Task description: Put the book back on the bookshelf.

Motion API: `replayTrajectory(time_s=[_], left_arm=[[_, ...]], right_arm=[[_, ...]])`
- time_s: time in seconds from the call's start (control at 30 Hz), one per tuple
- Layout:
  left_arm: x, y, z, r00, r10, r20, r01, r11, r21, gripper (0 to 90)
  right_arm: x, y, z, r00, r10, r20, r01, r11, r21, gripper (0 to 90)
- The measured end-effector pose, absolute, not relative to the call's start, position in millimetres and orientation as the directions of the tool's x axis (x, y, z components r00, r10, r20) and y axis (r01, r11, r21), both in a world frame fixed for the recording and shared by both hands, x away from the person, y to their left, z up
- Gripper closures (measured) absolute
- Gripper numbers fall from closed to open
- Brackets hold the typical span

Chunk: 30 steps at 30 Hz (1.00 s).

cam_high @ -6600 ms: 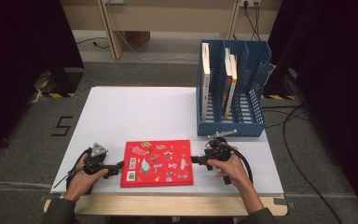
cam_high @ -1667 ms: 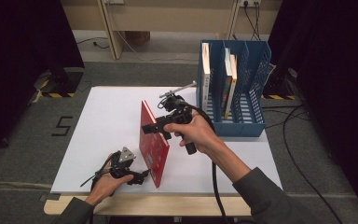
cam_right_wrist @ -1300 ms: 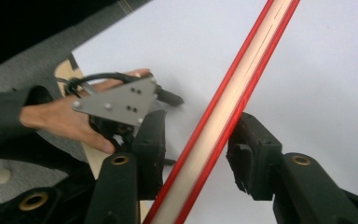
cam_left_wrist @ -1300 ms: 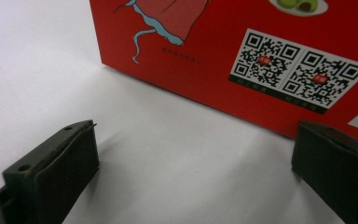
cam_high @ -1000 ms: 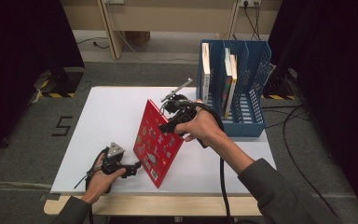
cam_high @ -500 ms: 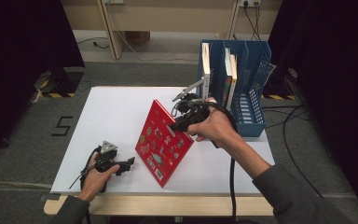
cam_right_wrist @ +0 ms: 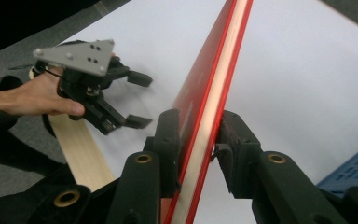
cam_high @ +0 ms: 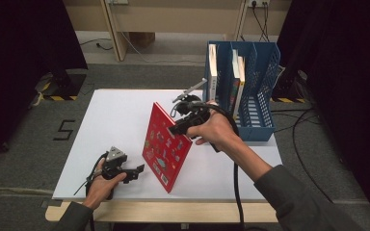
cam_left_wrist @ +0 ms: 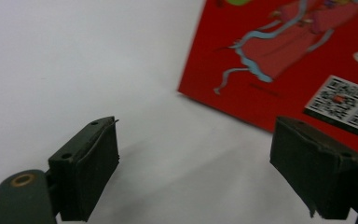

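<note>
A thin red picture book [cam_high: 166,147] stands tilted on edge over the middle of the white table [cam_high: 115,115]. My right gripper [cam_high: 176,129] is shut on its upper edge, one jaw on each cover, as the right gripper view shows on the red book [cam_right_wrist: 214,70]. Whether its lower corner touches the table I cannot tell. My left gripper [cam_high: 137,172] lies low near the table's front left, open, a little left of the book and apart from it. In the left gripper view, the book's cover [cam_left_wrist: 284,60] with a QR code stands beyond the open left gripper [cam_left_wrist: 196,177].
A blue file rack [cam_high: 257,113] with upright books stands at the table's right rear, just behind my right hand. The table's wooden front edge [cam_high: 139,211] runs close to my left hand. Dark curtains flank both sides.
The right gripper has raised the book from flat to upright, then carried it right and tilted it. The left gripper has left the book's lower edge and drawn back to the left.
</note>
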<state>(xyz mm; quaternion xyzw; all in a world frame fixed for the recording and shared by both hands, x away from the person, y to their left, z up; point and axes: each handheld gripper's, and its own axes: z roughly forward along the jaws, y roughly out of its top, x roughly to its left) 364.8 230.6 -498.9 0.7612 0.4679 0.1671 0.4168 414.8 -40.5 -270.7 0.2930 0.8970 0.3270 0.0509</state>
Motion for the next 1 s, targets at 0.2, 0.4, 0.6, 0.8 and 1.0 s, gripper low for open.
replayTrajectory(time_s=[0.2, 0.4, 0.6, 0.8, 1.0], left_arm=[[364, 227, -499, 0.525, 0.842, -0.127, 0.566, -0.234, 0.791, 14.6], [367, 233, -499, 0.503, 0.853, -0.143, 0.581, -0.21, 0.787, 14.6], [366, 231, -500, 0.515, 0.848, -0.128, 0.579, -0.234, 0.781, 14.6], [367, 230, -501, 0.52, 0.845, -0.126, 0.584, -0.244, 0.774, 14.6], [367, 231, -501, 0.519, 0.845, -0.128, 0.586, -0.243, 0.773, 14.6]], right_arm=[[418, -23, -272, -0.819, 0.564, 0.107, 0.517, 0.645, 0.562, 69.7], [428, -10, -279, -0.816, 0.562, 0.138, 0.538, 0.647, 0.54, 68.7], [435, -5, -277, -0.788, 0.587, 0.185, 0.59, 0.634, 0.5, 63.3], [436, 1, -279, -0.777, 0.604, 0.177, 0.603, 0.634, 0.484, 59.7], [440, 3, -288, -0.789, 0.595, 0.151, 0.589, 0.663, 0.462, 67.1]])
